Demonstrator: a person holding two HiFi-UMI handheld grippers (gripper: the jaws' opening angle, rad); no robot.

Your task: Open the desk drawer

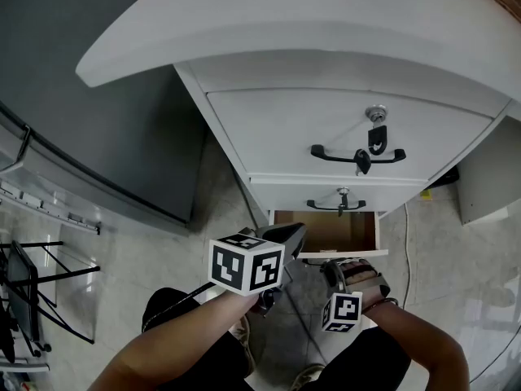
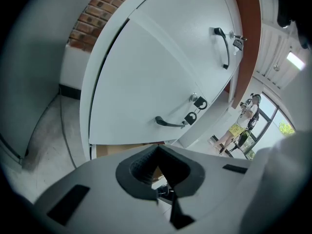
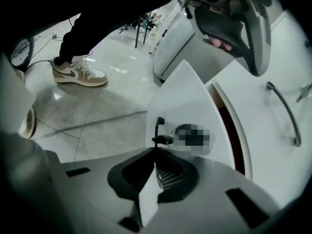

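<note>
Item 1, at 9 o'clock in my head view: dark grey flat panel (image 1: 98,96), standing beside the white curved desk top (image 1: 326,23).

Item 2: left gripper (image 1: 286,236), jaws clenched tip to tip on nothing, held at 8 o'clock of item 3.

Item 3: white bottom desk drawer with brown wooden interior (image 1: 326,228). I logged it pulled out, at 6 o'clock below two shut white drawers (image 1: 277,129) with black bar handles (image 1: 326,154).

Item 4: right gripper (image 1: 346,269), jaws likewise pressed together, at 6 o'clock of the drawer front.

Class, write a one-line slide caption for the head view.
Right gripper clamps the open bottom drawer; left gripper shut alongside.
</note>
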